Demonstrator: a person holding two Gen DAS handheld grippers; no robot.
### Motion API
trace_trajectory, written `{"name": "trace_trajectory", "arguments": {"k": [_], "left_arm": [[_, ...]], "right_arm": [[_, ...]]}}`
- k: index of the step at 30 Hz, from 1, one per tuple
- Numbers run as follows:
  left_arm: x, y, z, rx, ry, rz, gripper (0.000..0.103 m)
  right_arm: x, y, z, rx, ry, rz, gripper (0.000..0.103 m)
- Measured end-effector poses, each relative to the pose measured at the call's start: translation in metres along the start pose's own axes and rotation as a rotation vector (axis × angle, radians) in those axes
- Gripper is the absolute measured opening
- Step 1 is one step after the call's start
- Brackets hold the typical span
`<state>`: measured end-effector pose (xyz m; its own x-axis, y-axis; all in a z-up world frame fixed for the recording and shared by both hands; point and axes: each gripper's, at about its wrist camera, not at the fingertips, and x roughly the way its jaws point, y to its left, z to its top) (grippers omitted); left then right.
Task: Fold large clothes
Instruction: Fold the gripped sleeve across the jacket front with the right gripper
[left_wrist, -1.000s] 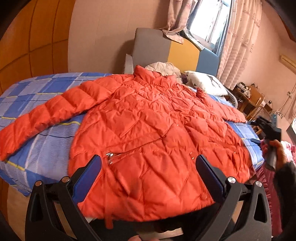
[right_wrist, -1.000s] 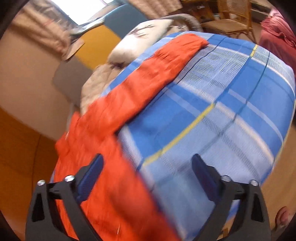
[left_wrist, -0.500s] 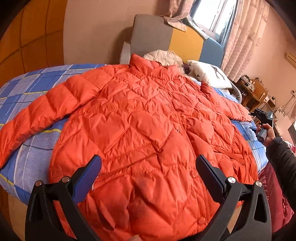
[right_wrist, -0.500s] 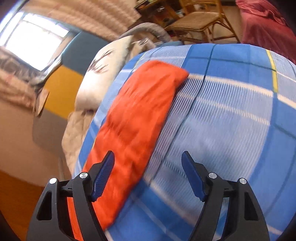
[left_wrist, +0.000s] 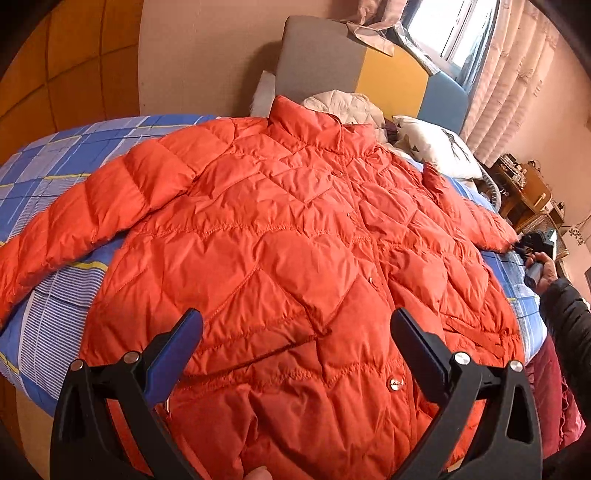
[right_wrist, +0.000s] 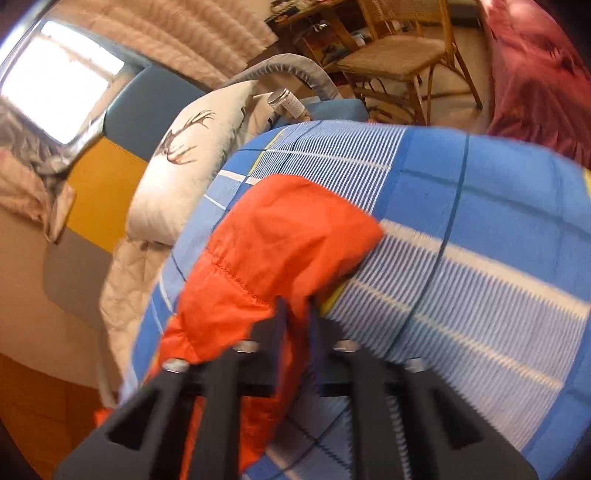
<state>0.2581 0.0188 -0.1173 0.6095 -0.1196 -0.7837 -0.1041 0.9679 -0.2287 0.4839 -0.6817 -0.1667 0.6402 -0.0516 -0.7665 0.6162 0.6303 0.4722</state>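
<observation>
The right tongs (right_wrist: 295, 314) pinch the orange jacket's (left_wrist: 295, 258) sleeve cuff (right_wrist: 295, 236) for folding, while the left tongs (left_wrist: 295, 332) hover open above its hem.

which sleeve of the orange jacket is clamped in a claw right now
The sleeve by the antler pillow: the right claw is shut on its cuff. The other sleeve lies flat, untouched.

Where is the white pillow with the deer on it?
The pillow lies at the head of the bed, right of the orange jacket's collar, below the blue headboard panel.
</observation>
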Motion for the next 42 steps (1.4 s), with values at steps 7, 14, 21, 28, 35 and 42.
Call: {"name": "trace_trajectory", "arguments": {"k": [7, 14, 21, 28, 35, 42], "left_arm": [[0.004, 0.007, 0.012, -0.002, -0.010, 0.019, 0.093], [0.007, 0.012, 0.024, 0.031, -0.050, -0.022, 0.101], [0.018, 0.022, 0.021, 0.032, -0.029, -0.040, 0.101], [0.017, 0.040, 0.028, -0.001, -0.030, -0.073, 0.101], [0.021, 0.058, 0.040, -0.033, -0.034, -0.057, 0.101], [0.034, 0.066, 0.047, -0.106, -0.019, -0.106, 0.094]], "right_arm": [[-0.047, 0.005, -0.002, -0.153, -0.094, -0.114, 0.001], [-0.110, 0.097, -0.041, -0.450, -0.156, 0.070, 0.001], [-0.133, 0.204, -0.152, -0.721, -0.057, 0.281, 0.001], [-0.123, 0.277, -0.285, -0.915, 0.099, 0.363, 0.001], [-0.108, 0.296, -0.355, -0.987, 0.184, 0.339, 0.001], [-0.100, 0.296, -0.378, -1.002, 0.221, 0.314, 0.023]]}}
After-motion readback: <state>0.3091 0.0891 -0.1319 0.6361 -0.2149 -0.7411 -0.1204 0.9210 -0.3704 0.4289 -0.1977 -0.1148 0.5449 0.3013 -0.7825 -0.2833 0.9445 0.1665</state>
